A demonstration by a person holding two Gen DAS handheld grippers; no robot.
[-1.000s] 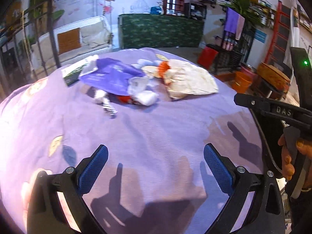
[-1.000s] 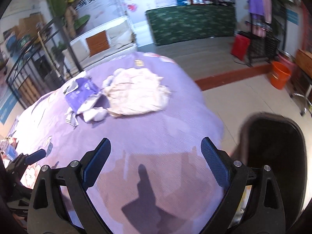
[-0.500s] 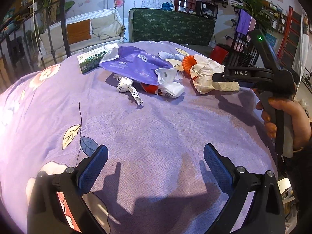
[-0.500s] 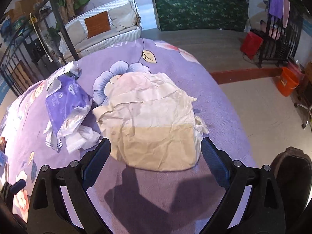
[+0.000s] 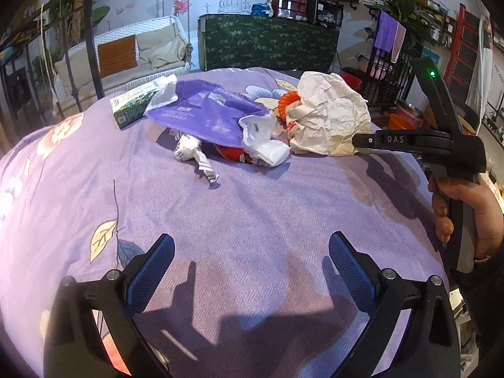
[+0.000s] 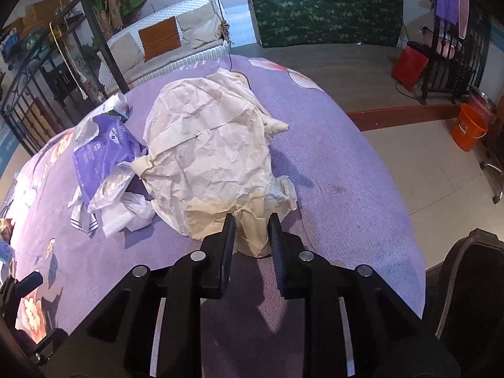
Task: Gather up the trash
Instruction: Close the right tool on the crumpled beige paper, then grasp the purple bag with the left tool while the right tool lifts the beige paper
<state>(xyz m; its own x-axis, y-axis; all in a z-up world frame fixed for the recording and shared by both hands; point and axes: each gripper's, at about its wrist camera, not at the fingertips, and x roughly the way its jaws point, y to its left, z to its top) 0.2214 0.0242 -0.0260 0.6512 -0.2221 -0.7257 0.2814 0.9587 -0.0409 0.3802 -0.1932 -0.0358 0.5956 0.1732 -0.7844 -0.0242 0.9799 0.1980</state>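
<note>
A pile of trash lies on a table covered by a purple floral cloth (image 5: 252, 214). The big crumpled cream paper bag (image 6: 211, 145) is at the pile's right; it also shows in the left wrist view (image 5: 327, 116). My right gripper (image 6: 250, 223) is shut on the bag's near edge and part of it is lifted. Beside it lie a purple plastic bag (image 5: 204, 113), white wrappers (image 5: 264, 148), an orange piece (image 5: 285, 104) and a green-white carton (image 5: 135, 104). My left gripper (image 5: 249, 252) is open and empty, low over the cloth in front of the pile.
A dark bin (image 6: 472, 286) stands on the floor by the table's right edge. An orange bucket (image 6: 469, 126) and a red bag (image 6: 409, 66) sit further off. A swing sofa (image 5: 138, 53) is behind the table.
My right gripper has moved forward to the paper bag and closed on its near edge, bunching it up. My left gripper has stayed open, shifting slightly.
</note>
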